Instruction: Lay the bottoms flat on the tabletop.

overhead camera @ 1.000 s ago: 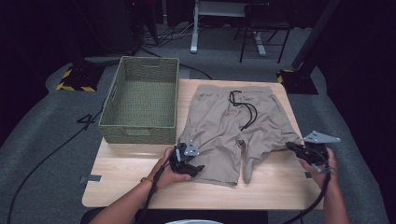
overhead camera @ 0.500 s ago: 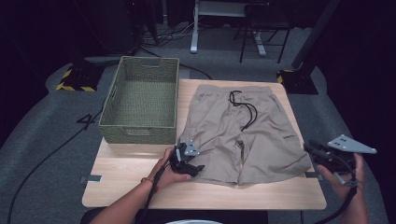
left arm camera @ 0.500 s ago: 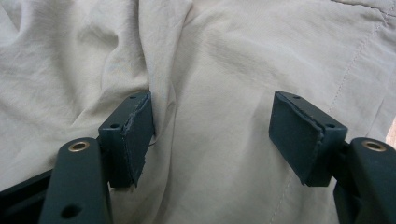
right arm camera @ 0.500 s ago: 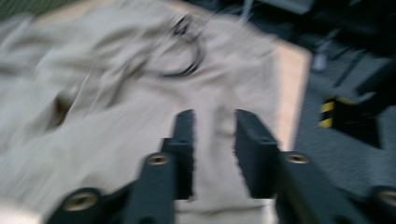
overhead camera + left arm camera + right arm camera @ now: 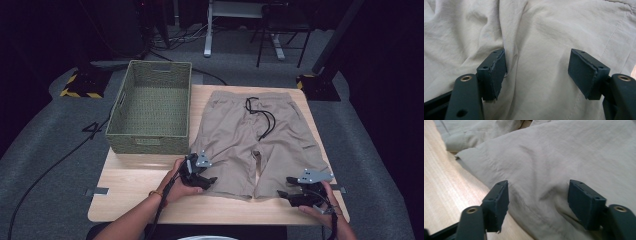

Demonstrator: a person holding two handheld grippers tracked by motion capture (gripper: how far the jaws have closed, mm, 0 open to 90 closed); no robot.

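A pair of khaki shorts (image 5: pixel 255 142) lies spread flat on the wooden table (image 5: pixel 135 192), waistband toward the far edge and both leg hems toward the person, with the black drawstring (image 5: pixel 262 117) loose across the front. The left gripper (image 5: pixel 204 181) rests at the hem of the left leg, its jaws standing wide apart over the cloth in the left gripper view, pads pressing on nothing; one pad (image 5: pixel 496 72) sits against a raised fold, probably to steady that side. The right gripper (image 5: pixel 289 194) sits at the hem of the other leg near the table's front edge; its jaws have just been opening, and the right gripper view shows them apart with fabric lying between and below them, not pinched. That leg now lies flat, which suggests the cloth has been released once straightened. The green woven basket (image 5: pixel 150 142) stands just beside the shorts on the left, touching or nearly touching them. Bare wood remains in front of the hems and at the front left corner, while the right leg reaches close to the table's right edge.
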